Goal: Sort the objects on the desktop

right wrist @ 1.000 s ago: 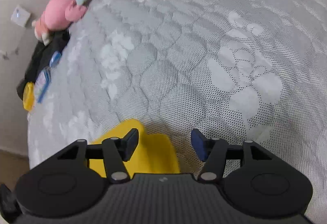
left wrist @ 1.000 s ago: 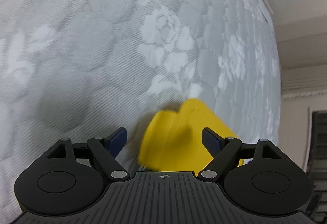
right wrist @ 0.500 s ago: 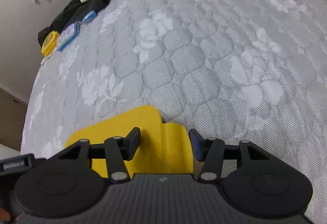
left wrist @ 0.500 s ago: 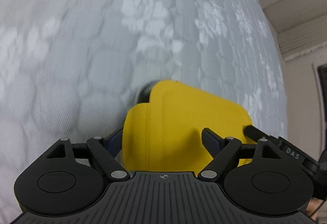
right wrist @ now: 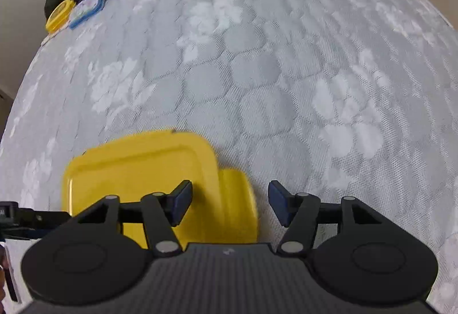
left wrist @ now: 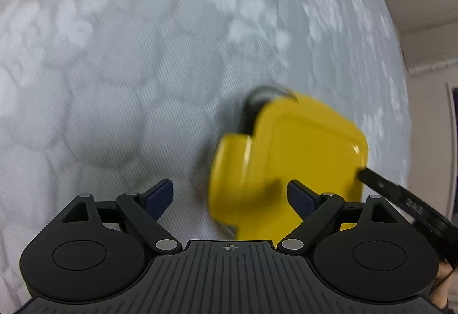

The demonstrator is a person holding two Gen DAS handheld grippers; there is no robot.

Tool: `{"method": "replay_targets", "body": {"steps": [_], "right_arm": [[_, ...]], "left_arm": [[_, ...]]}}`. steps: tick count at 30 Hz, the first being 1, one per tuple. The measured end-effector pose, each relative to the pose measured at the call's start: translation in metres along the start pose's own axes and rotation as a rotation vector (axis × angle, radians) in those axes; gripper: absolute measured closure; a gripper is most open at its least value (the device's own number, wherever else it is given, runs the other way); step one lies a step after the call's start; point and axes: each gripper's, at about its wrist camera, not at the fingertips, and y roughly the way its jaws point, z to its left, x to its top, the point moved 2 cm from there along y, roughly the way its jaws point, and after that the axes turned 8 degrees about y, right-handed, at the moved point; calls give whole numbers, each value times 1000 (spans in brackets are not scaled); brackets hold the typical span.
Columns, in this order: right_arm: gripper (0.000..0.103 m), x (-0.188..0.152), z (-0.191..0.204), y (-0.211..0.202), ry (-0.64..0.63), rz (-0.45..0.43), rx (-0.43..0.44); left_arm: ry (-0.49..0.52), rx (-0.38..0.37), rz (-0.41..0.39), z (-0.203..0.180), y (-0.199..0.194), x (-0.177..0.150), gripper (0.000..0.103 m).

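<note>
As both grippers hover with jaws apart, the left gripper (left wrist: pixel 230 196) just widening, the yellow box (left wrist: pixel 289 162) looks rigid, glossy, slippery: take its narrow end, says the right gripper (right wrist: pixel 229 203).

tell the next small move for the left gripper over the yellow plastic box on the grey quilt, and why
Probably slide the left gripper toward the picture's right to centre the yellow plastic box between its fingers. Its jaws have just been opening; the box lies off-centre, under only the right-hand finger, ungripped on the grey floral quilt.
</note>
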Motion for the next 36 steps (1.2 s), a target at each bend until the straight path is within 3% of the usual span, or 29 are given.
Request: {"method": "replay_targets", "body": {"steps": [1, 4, 8, 10, 12, 14, 16, 18, 19, 21, 25, 30, 33, 36], "right_arm": [[54, -1, 2, 1, 0, 19, 17], [58, -3, 7, -2, 2, -12, 8], [60, 3, 9, 1, 42, -27, -8], [64, 7, 13, -1, 51, -53, 17], [71, 10, 19, -8, 58, -61, 100], [70, 12, 26, -11, 52, -46, 155], [68, 13, 30, -18, 21, -92, 118], [60, 20, 24, -27, -8, -164, 34], [49, 23, 19, -30, -19, -193, -12], [47, 31, -3, -27, 33, -194, -77], [51, 28, -57, 2, 282, -44, -21], [45, 21, -90, 17, 508, 5, 120], [51, 17, -81, 24, 534, 73, 208], [55, 16, -56, 16, 384, 46, 175]], "left_arm": [[14, -8, -2, -3, 0, -1, 14], [51, -71, -24, -13, -4, 2, 15], [91, -60, -80, -21, -4, 13, 14], [85, -60, -106, -22, -5, 18, 13], [49, -112, -140, -20, -8, 24, 14], [25, -152, -147, -19, -9, 32, 14], [24, -54, -147, -15, -15, 35, 12], [-3, -33, -136, -7, -18, 33, 11], [-18, -30, -130, -2, -20, 32, 11], [-46, -79, -99, 3, -17, 28, 12], [-24, -81, -66, -3, -11, 24, 14], [-35, -73, -67, -6, -5, 27, 13], [-39, -32, -68, -4, -3, 27, 11], [-51, -42, -50, -3, -2, 28, 10]]}}
